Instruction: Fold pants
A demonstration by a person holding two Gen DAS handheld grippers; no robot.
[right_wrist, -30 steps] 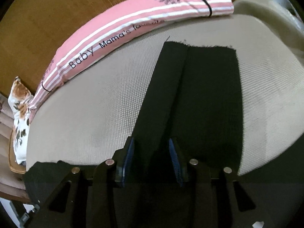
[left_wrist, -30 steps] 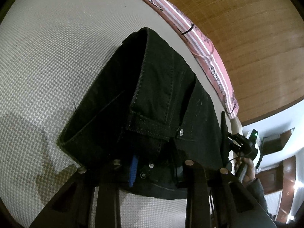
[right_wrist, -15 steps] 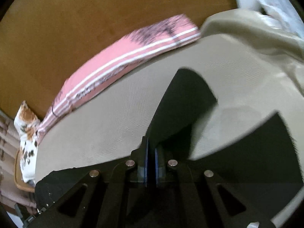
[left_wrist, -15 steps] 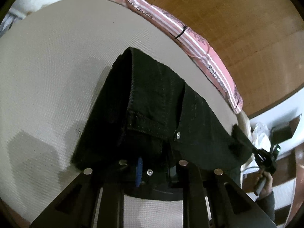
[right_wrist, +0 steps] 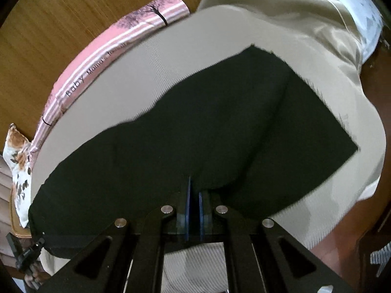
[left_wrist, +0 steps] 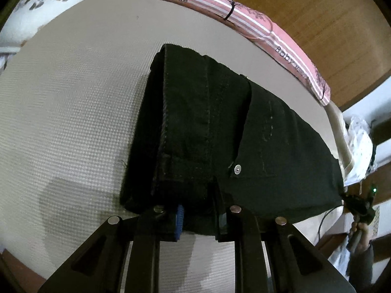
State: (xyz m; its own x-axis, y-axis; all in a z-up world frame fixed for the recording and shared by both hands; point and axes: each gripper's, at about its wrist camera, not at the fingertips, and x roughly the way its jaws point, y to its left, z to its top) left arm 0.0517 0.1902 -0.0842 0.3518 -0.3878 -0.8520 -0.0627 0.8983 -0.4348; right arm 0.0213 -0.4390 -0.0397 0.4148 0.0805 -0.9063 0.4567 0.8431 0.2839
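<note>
I am holding the black pants (left_wrist: 220, 131) at both ends so the cloth stays stretched over the bed (left_wrist: 73, 97). My left gripper (left_wrist: 199, 216) is clamping the waistband; my right gripper (right_wrist: 194, 195), jaws nearly together, is pinching the leg end, to carry it over.

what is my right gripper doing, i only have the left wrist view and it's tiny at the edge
Observer: In the right wrist view, the right gripper has its blue pads nearly together, pinching a fold of the black pants.
Operator: where do the leg ends point
Observer: The leg hems reach toward the beige satin cover at the far right end of the bed. Their edge is blurred.
Operator: any crease in that leg
Observer: One crease runs from near the hems down toward the right gripper.
</note>
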